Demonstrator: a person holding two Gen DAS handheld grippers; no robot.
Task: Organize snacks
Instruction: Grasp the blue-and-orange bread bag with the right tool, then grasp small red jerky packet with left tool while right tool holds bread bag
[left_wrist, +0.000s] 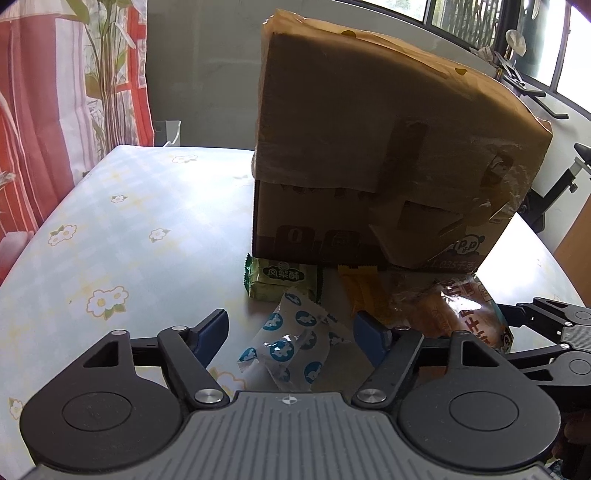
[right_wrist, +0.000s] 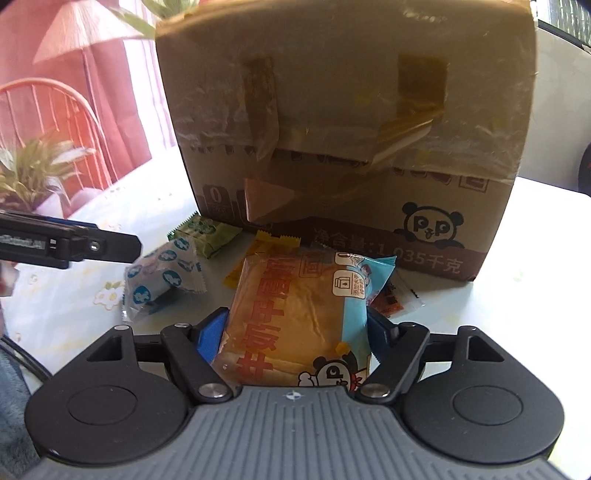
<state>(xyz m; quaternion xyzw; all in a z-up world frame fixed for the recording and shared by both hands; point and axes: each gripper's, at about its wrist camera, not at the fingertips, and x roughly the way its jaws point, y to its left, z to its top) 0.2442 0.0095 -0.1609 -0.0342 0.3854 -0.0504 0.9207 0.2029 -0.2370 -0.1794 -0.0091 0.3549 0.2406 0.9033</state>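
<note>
Cardboard box (left_wrist: 369, 147) near table (left_wrist: 110, 221) edge.

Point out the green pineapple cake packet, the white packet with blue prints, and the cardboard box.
green pineapple cake packet (left_wrist: 282, 277): left wrist view, printed front.
white packet with blue prints (left_wrist: 291, 345): left wrist view, crumpled middle.
cardboard box (right_wrist: 343, 122): right wrist view, taped front face.

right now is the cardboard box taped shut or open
Shut on the side in view: tape strips hold the flap of the cardboard box down against its front. Its top is out of view.
</note>
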